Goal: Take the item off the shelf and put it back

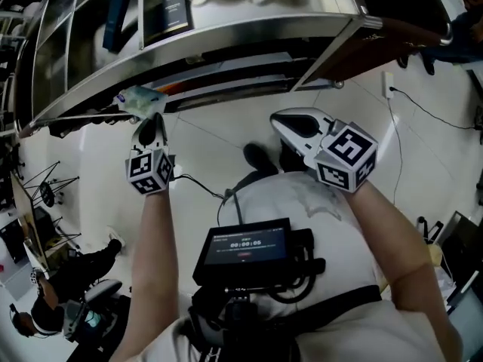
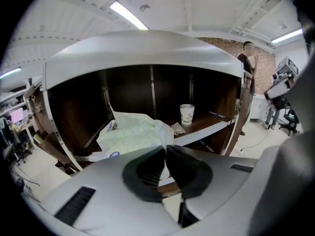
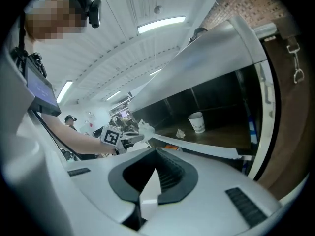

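left gripper view | left gripper jaws pinch pale green packet | right gripper jaws together, empty

Bright ceiling strips; shelf interior dim; fisheye edges, perhaps slightly blurred.

Head view: shelf spans the upper frame. Bag is at its lower-left edge, at the tip of the left gripper below it. Right gripper lies right of centre, well apart. Left gripper view: cup stands on the shelf, right of and behind the bag; wrapper lies just before the cup.
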A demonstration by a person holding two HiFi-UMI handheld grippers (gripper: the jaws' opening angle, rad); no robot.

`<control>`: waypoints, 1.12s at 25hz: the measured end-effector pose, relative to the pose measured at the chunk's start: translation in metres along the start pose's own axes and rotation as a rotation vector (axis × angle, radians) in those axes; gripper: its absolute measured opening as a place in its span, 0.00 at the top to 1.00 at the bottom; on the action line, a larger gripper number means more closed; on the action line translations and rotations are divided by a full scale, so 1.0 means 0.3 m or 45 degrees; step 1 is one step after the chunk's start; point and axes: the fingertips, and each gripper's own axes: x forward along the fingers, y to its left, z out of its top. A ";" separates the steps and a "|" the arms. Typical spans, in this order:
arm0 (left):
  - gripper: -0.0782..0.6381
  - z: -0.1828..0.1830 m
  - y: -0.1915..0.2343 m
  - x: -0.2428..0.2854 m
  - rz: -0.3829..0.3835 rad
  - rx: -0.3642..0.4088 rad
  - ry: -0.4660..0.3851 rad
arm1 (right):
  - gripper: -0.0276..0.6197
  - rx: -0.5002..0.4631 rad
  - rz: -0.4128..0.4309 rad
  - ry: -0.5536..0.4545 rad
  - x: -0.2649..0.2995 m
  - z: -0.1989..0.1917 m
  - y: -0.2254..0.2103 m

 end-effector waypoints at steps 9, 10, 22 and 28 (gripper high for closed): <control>0.87 0.055 -0.154 -0.219 0.003 0.018 -0.076 | 0.95 -0.082 0.228 0.062 0.093 -0.002 0.099; 0.87 0.069 -0.169 -0.240 0.000 0.020 -0.090 | 0.95 -0.089 0.249 0.069 0.102 -0.003 0.108; 0.87 0.176 -0.266 -0.470 -0.020 -0.084 -0.207 | 0.95 -0.190 0.432 0.062 0.160 0.058 0.219; 0.87 0.263 -0.343 -0.562 -0.083 -0.112 -0.292 | 0.95 -0.233 0.480 -0.023 0.131 0.141 0.280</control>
